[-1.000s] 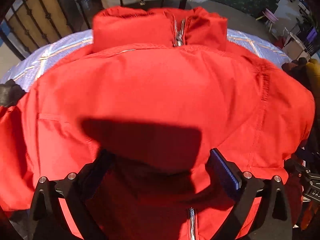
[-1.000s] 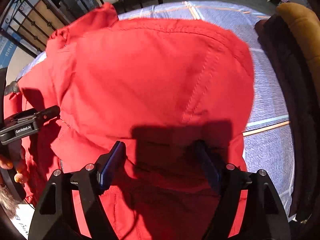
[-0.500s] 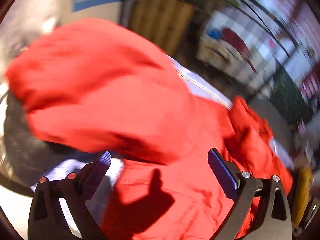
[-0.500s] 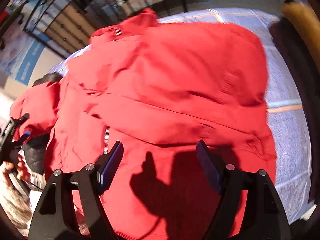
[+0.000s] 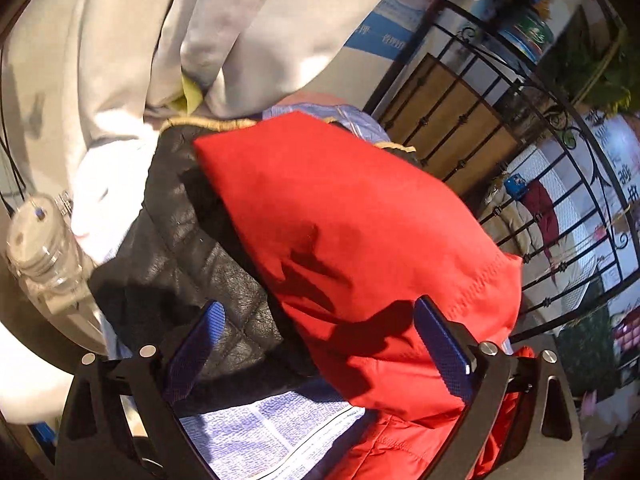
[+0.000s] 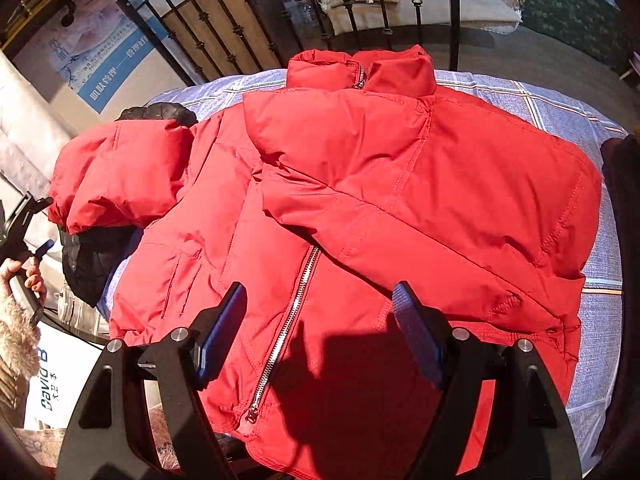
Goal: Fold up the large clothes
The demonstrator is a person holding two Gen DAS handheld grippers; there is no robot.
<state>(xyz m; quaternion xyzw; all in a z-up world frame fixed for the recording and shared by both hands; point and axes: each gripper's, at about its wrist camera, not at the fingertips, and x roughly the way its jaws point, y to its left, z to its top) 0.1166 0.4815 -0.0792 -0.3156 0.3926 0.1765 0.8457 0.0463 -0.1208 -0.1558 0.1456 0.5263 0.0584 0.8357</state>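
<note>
A red puffer jacket [image 6: 360, 208] lies front up on a blue checked cloth [image 6: 560, 104], collar at the far side, silver zipper [image 6: 288, 320] running toward me. Its right sleeve is folded across the chest. Its left sleeve [image 6: 120, 168] sticks out over the table's left edge. In the left wrist view that sleeve [image 5: 360, 240] lies over a black quilted garment [image 5: 192, 248]. My left gripper [image 5: 316, 344] is open, just short of the sleeve's cuff. My right gripper [image 6: 320, 328] is open above the jacket's hem, empty. The left gripper shows at the right view's left edge [image 6: 24, 232].
A black iron railing [image 6: 248, 32] stands behind the table. A clear plastic jar [image 5: 44, 256] and pale hanging fabric [image 5: 160, 40] are at the left. A dark garment [image 6: 624, 240] lies along the table's right side. A white box [image 6: 60, 376] sits low left.
My left gripper swung left from over the jacket's chest to the outstretched left sleeve. My right gripper pulled back toward the hem, leaving the right sleeve folded across the chest.
</note>
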